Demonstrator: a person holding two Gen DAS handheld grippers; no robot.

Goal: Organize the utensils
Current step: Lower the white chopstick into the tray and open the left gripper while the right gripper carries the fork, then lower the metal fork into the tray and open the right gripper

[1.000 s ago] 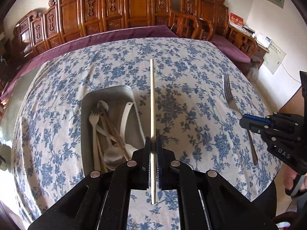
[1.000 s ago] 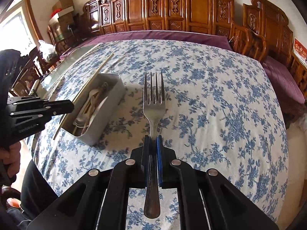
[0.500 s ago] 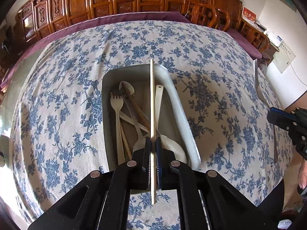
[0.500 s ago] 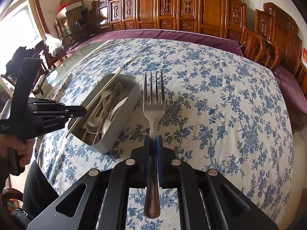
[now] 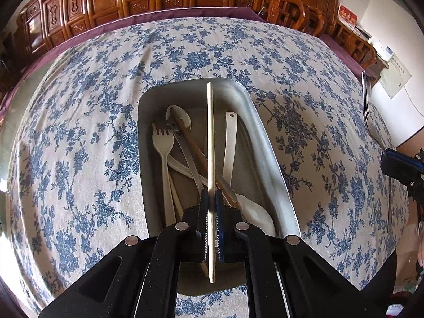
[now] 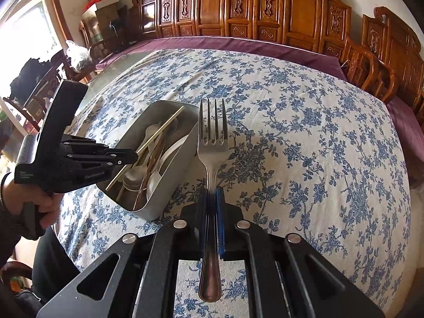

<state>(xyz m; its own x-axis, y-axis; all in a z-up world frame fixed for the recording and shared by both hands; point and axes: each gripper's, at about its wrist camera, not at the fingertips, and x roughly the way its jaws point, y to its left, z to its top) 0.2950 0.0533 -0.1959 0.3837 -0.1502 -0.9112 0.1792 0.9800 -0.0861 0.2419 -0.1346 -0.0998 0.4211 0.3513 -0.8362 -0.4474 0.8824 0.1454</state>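
My left gripper is shut on a pale chopstick and holds it lengthwise just above the metal tray. The tray holds a white plastic fork, a metal spoon, a white spoon and brown chopsticks. My right gripper is shut on a metal fork, tines forward, above the tablecloth just right of the tray. The left gripper with the chopstick also shows in the right wrist view.
The round table has a blue floral cloth over a purple one. Carved wooden chairs ring its far side. The right gripper with its fork shows at the right edge of the left wrist view.
My left gripper has carried the chopstick leftward from beside the tray to over its middle and lower. My right gripper with the fork has moved closer to the tray.
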